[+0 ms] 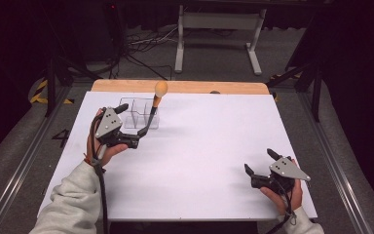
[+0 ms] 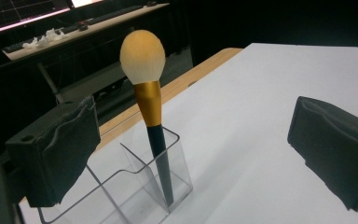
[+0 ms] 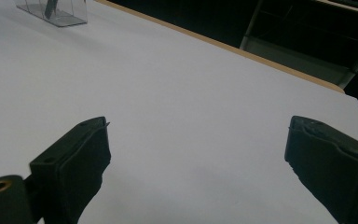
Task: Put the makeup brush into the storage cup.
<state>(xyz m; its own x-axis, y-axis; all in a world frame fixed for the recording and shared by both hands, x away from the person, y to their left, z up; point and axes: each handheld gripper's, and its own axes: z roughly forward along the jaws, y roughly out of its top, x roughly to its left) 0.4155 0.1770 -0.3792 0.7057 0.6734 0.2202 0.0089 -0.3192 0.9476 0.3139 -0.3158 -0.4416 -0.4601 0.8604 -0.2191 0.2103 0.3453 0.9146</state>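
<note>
While the black-handled, gold-collared makeup brush (image 2: 150,107) stands in the clear acrylic organiser (image 2: 135,196) on the bench, the left gripper (image 1: 135,125), fingers apart, should back off gently

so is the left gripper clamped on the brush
No, the left gripper is open, its jaws apart on either side of the brush standing in the clear organizer.
</note>
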